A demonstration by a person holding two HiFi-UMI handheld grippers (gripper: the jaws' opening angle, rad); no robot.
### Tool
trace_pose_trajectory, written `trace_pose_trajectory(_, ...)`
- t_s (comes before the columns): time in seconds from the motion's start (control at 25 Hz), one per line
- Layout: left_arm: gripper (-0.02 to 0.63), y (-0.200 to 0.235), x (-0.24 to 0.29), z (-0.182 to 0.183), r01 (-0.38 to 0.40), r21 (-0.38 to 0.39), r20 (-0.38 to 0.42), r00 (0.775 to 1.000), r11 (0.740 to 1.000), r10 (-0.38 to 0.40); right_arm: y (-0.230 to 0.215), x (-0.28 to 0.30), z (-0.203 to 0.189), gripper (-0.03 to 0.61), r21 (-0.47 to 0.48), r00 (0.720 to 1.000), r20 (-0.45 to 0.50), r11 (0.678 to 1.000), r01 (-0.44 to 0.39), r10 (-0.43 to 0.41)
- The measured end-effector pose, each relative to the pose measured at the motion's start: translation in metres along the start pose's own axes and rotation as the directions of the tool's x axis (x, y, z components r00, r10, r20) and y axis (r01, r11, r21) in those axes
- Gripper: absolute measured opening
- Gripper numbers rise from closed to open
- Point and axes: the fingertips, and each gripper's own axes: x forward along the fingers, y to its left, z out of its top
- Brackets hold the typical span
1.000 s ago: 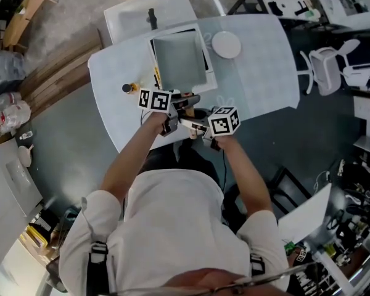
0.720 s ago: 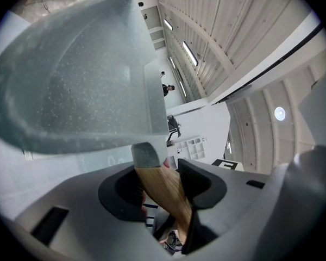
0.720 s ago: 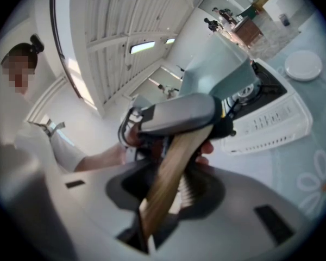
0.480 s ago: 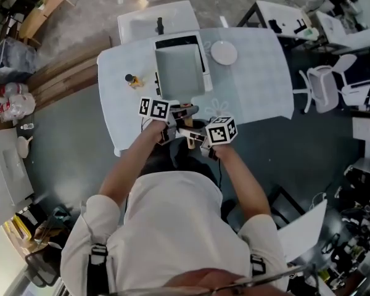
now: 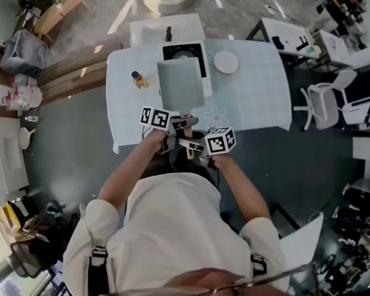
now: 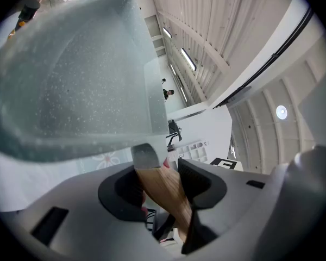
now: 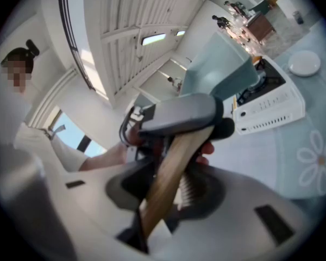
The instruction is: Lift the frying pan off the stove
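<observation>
The pale grey-green square frying pan (image 5: 180,84) hangs tilted above the table, just in front of the white stove (image 5: 206,86), whose black top shows behind it. Its wooden handle (image 5: 189,142) points toward me. My left gripper (image 5: 172,128) is shut on the handle close to the pan, and my right gripper (image 5: 196,144) is shut on it further back. In the left gripper view the pan (image 6: 70,75) fills the upper left, with the handle (image 6: 164,189) pinched in my left gripper (image 6: 160,181). In the right gripper view the handle (image 7: 171,173) crosses my right gripper (image 7: 168,188), with the pan (image 7: 220,69) and stove (image 7: 269,109) beyond.
A white plate (image 5: 226,61) lies right of the stove, and a small bottle (image 5: 137,79) stands to its left on the pale table (image 5: 259,97). A second white table (image 5: 166,28) is behind. Office chairs (image 5: 324,97) stand to the right.
Both grippers have drawn back toward me and risen with the pan's handle. The pan has come off the stove, whose black top now shows behind it.
</observation>
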Motion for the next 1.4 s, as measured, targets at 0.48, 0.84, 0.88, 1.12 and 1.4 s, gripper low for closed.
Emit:
trace_pose_trajectory(0.48,0.201,-0.019,-0.023,-0.011,-0.01,0.025,0.041,0.999,1.0,0.009,0.03,0.006,-0.009,0.149,-0.047,1.0,-0.019,0.999,-0.021,0.02)
trace_pose_trajectory(0.84,0.201,-0.025,-0.055,-0.01,0.002,0.05,0.02,1.0,0.999,-0.003,0.051,0.032,-0.004,0.15,-0.065,1.0,0.006,0.998,-0.012,0.012)
trace_pose_trajectory(0.88,0.201,-0.024,-0.062,-0.01,0.004,0.053,0.016,1.0,0.999,-0.005,0.055,0.039,-0.003,0.152,-0.065,1.0,0.01,0.998,-0.009,0.01)
trace_pose_trajectory(1.12,0.201,-0.023,-0.098,-0.004,0.021,0.054,-0.004,1.0,0.998,-0.021,0.073,0.072,0.005,0.155,-0.069,0.999,0.032,0.998,0.009,-0.007)
trace_pose_trajectory(1.4,0.202,-0.033,-0.099,-0.004,0.023,0.066,-0.027,0.999,0.998,-0.022,0.081,0.069,0.008,0.156,-0.077,0.999,0.044,0.997,0.014,-0.01)
